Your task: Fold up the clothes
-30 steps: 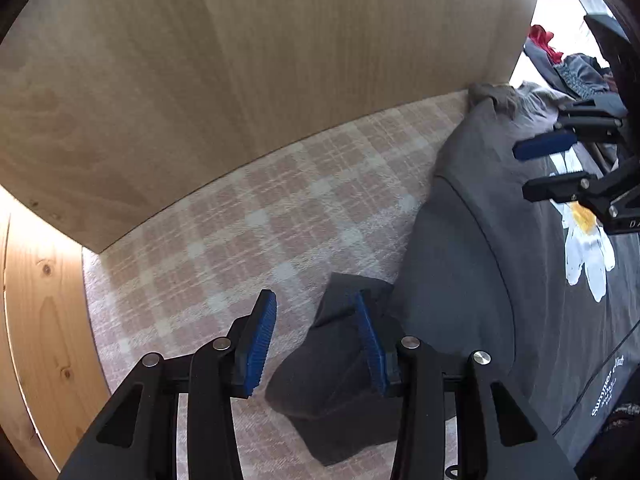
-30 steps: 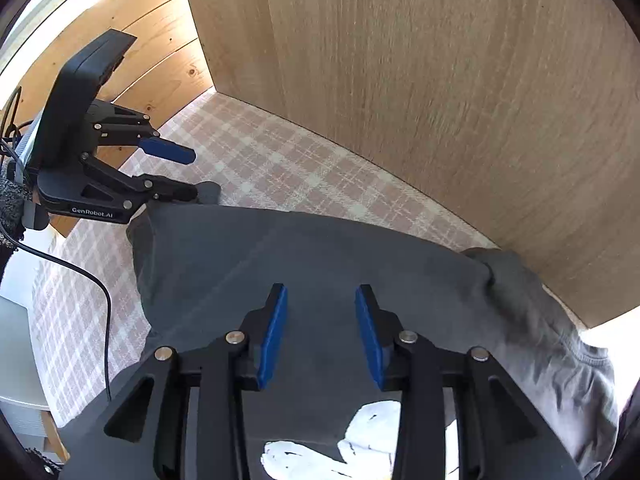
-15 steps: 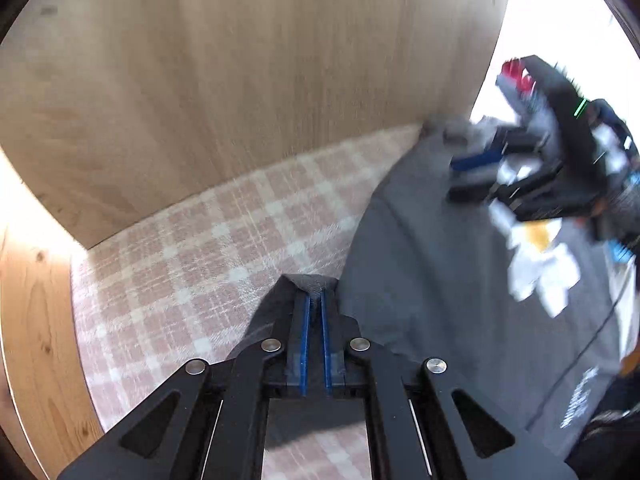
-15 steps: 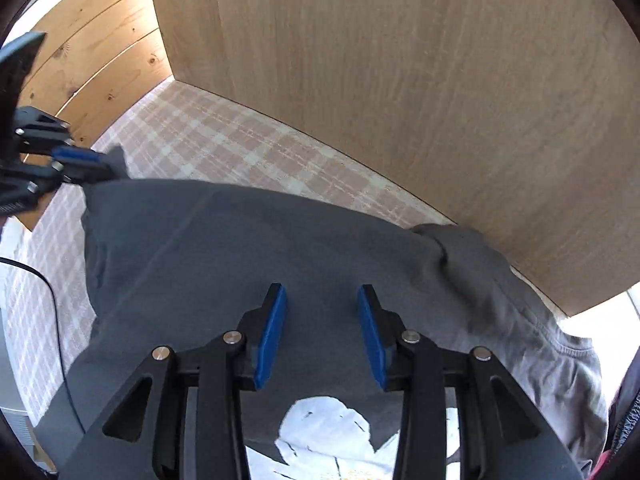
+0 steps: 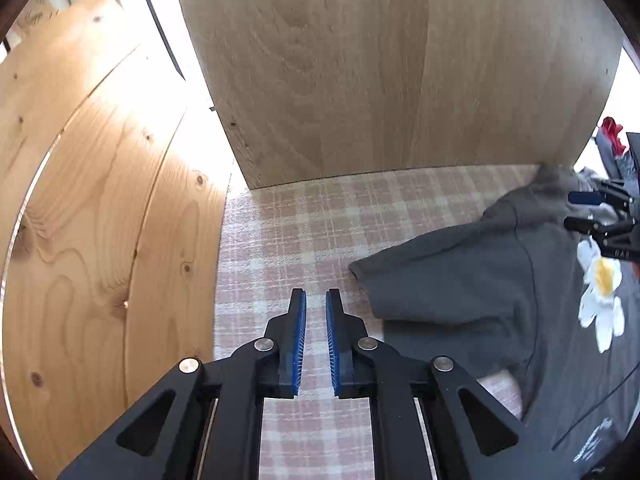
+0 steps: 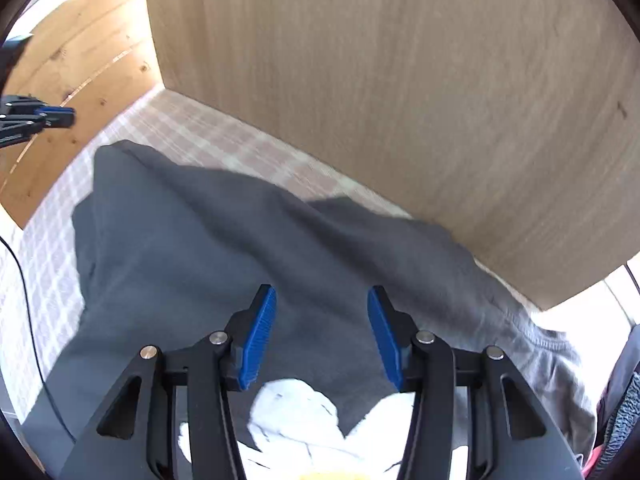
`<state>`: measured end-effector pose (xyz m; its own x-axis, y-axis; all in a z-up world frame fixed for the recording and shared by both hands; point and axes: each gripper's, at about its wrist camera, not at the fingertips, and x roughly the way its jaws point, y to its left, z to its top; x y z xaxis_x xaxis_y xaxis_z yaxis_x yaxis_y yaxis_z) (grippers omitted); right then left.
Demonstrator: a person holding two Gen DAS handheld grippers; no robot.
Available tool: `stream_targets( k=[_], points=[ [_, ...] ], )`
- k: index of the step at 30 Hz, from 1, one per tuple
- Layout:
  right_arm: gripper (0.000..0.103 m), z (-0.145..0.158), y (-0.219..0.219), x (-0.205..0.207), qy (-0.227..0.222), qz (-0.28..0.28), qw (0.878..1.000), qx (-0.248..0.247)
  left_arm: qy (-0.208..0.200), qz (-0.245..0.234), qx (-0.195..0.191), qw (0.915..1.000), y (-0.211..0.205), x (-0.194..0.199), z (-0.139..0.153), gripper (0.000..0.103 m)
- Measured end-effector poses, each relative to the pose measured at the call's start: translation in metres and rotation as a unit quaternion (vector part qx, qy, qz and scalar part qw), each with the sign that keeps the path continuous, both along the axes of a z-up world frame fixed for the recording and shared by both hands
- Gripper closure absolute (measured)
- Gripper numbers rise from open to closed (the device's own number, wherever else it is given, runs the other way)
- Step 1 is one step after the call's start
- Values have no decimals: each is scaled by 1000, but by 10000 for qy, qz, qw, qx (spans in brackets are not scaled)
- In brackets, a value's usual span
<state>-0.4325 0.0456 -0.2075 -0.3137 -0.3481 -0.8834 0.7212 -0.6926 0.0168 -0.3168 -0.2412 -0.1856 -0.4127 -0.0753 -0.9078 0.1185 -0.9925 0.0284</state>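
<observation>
The left gripper point(image 5: 316, 304) held nothing, its ribbed blue pads point(image 5: 299, 336) a narrow slit apart over the pink-and-cream checked cloth point(image 5: 280, 240), with the soft dark grey T-shirt point(image 5: 460, 288) lying flat just to its right, sleeve spread out. The right gripper point(image 6: 322, 308) hung wide open and empty above the shirt's chest, its white daisy print point(image 6: 296, 412) just below the fingers. A smooth pale wooden panel point(image 5: 380, 60) stood upright ahead of both.
</observation>
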Motion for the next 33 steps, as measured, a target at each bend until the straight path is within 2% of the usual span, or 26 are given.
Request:
stream_targets(
  k=[2, 4, 8, 10, 14, 15, 16, 18, 19, 21, 24, 26, 27, 28, 30, 31, 33],
  points=[
    [56, 6, -10, 0, 21, 195, 9998, -102, -11, -189, 295, 9994, 4, -1, -6, 83],
    [56, 3, -26, -2, 7, 378, 9992, -104, -227, -400, 322, 9984, 16, -5, -17, 74],
    [56, -19, -55, -17, -104, 463, 9988, 120, -752, -770, 201, 9940, 39, 2, -43, 73],
    [56, -28, -59, -25, 72, 314, 9987, 388, -974, -926, 139, 9908, 50, 10, -54, 65],
    [56, -30, -59, -29, 156, 101, 9989, 434, -1115, -1120, 126, 9873, 67, 19, -69, 62],
    [55, -30, -60, -28, 191, 124, 9987, 463, -1063, -1125, 198, 9877, 68, 19, -70, 63],
    [55, -30, -61, -26, 227, 148, 9984, 491, -1011, -1130, 270, 9881, 69, 18, -71, 71],
    [55, -30, -61, -26, 231, 145, 9985, 479, -922, -1155, 402, 9882, 72, 18, -72, 95],
    [55, -30, -60, -26, 217, 128, 9986, 458, -878, -1193, 362, 9883, 75, 20, -70, 98],
    [55, -30, -58, -28, 185, 77, 9990, 407, -810, -1317, 323, 9874, 81, 26, -61, 98],
    [55, -30, -54, -28, 181, 25, 9993, 340, -542, -1301, 317, 9895, 85, 45, -32, 98],
    [55, -31, -52, -27, 172, 56, 9993, 316, -359, -1265, 570, 9897, 80, 64, -14, 98],
    [55, -32, -51, -26, 183, 93, 9992, 330, -453, -1255, 633, 9890, 78, 73, -16, 97],
    [54, -33, -52, -24, 231, 117, 9990, 371, -695, -1204, 478, 9891, 74, 78, -24, 97],
    [54, -31, -53, -22, 233, 162, 9988, 392, -1372, -1130, -118, 9840, 68, 79, -47, 98],
    [54, -28, -51, -21, 193, 164, 9992, 308, -1490, -1035, -297, 9830, 62, 78, -53, 98],
    [54, -19, -42, -18, 110, 123, 9998, 83, -1281, -786, -186, 9885, 50, 66, -47, 97]
  ],
)
